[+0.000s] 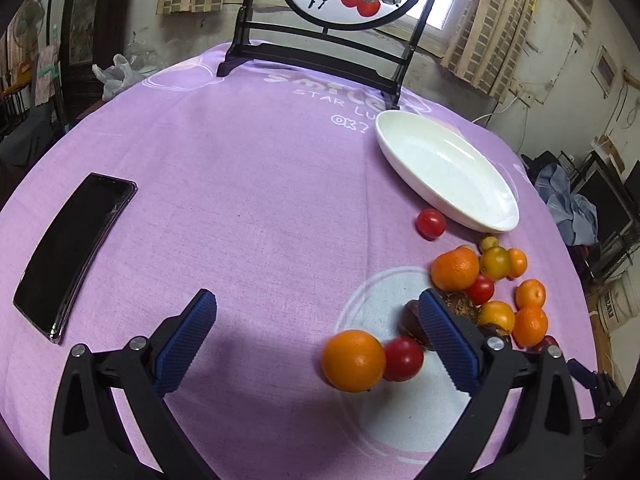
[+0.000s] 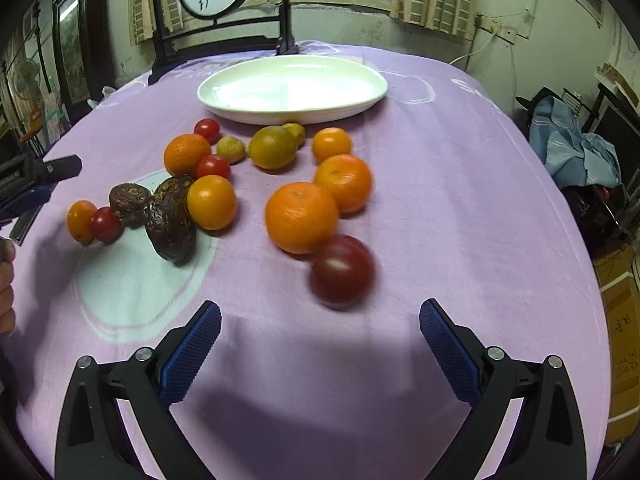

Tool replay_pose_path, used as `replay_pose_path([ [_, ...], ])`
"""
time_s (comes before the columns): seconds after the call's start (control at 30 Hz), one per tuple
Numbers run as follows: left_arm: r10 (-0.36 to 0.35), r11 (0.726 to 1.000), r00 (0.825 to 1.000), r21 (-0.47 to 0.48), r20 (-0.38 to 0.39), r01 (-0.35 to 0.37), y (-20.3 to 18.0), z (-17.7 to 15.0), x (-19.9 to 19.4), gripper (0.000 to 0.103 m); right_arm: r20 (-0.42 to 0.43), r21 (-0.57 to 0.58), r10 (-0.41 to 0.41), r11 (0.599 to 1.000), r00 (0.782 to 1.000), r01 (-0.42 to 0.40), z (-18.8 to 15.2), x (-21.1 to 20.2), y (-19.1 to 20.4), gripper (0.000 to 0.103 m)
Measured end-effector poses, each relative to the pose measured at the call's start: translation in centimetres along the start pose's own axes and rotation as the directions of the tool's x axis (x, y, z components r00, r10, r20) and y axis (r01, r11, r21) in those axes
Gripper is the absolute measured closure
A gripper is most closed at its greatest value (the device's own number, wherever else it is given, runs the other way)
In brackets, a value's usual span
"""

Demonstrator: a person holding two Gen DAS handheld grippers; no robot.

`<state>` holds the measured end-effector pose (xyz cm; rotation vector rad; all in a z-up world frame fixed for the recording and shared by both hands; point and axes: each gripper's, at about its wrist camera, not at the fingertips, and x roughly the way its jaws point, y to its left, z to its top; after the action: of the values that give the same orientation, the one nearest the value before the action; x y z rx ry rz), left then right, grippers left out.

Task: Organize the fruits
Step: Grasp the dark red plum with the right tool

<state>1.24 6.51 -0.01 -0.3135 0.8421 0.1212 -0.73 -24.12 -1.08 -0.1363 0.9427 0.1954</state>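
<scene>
fruits are scattered loose on the purple tablecloth (image 2: 440,184), just in front of the empty white plate (image 2: 292,88). both tongs are spread wide and nothing is held: the left gripper (image 1: 316,320) beside an orange (image 1: 354,360) and a red tomato (image 1: 404,358), the right gripper (image 2: 320,320) just short of a dark red tomato (image 2: 342,270). that tomato is best straddled squarely and pinched gently, since a round fruit can probably roll away.
</scene>
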Motion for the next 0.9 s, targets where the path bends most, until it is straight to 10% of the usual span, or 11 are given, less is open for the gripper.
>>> replay_pose_path([
  [0.17,-0.005,1.000,0.999,0.007,-0.034,0.006,-0.3,-0.3,0.5,0.004,-0.034,0.007,-0.030,1.000,0.999,0.030,0.6,1.0,-0.9,0.005],
  [0.4,0.016,0.999,0.999,-0.031,-0.046,-0.017,0.7,-0.2,1.1,0.004,-0.083,0.011,0.003,1.000,0.997,-0.003,2.6,3.6,0.2,0.064],
  [0.9,0.071,0.957,0.990,0.289,-0.118,-0.034,-1.2,-4.1,-0.4,0.004,-0.041,0.003,0.143,0.990,0.989,-0.143,0.2,1.0,1.8,0.064],
])
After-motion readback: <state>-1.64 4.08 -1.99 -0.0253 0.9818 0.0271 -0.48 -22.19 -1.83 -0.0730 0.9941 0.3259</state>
